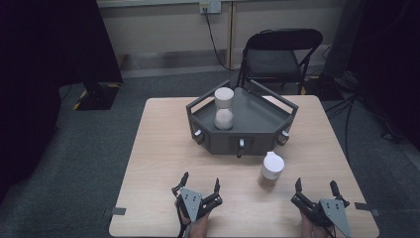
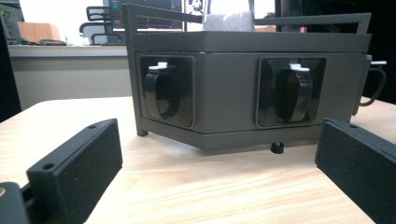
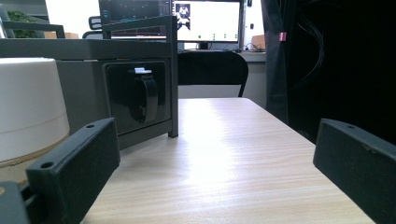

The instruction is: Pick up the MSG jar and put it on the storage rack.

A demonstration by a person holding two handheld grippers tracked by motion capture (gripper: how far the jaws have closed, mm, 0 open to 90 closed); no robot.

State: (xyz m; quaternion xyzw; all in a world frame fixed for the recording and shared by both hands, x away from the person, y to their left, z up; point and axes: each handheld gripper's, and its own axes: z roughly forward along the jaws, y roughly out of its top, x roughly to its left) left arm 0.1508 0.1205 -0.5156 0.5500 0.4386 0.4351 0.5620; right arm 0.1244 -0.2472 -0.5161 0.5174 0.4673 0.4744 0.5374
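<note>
Left gripper [image 1: 200,186] sat at the near edge of the light wooden table [image 1: 158,148], jaws spread wide, nothing between them. Right gripper [image 1: 317,190] same story at the near right: jaws apart, empty, resting low over the tabletop.

Nearest thing to the right gripper was the white-lidded round jar [image 1: 272,170], standing upright on the table just ahead and to its left; in the right gripper view it sat beside the left jaw, not touching (jar [image 3: 30,109] cropped at the frame edge).

Beyond that, the dark grey angular metal tray-box [image 1: 257,130] sat mid-table, with black rotary knobs in recessed panels on its front faces [image 2: 161,91] and white tabs on top of the knobs. Left gripper view looked straight at two of those knobs, well clear of the jaws.

On the tray deck stood two more pale round jars [image 1: 224,98], one behind the other, near the left rail.

Farther back: black folding chair [image 1: 280,54] behind the table, wall socket with cable above.

No readable labels or brand marks anywhere; a lit monitor [image 3: 205,21] showed in the right gripper view, text too small to read.
</note>
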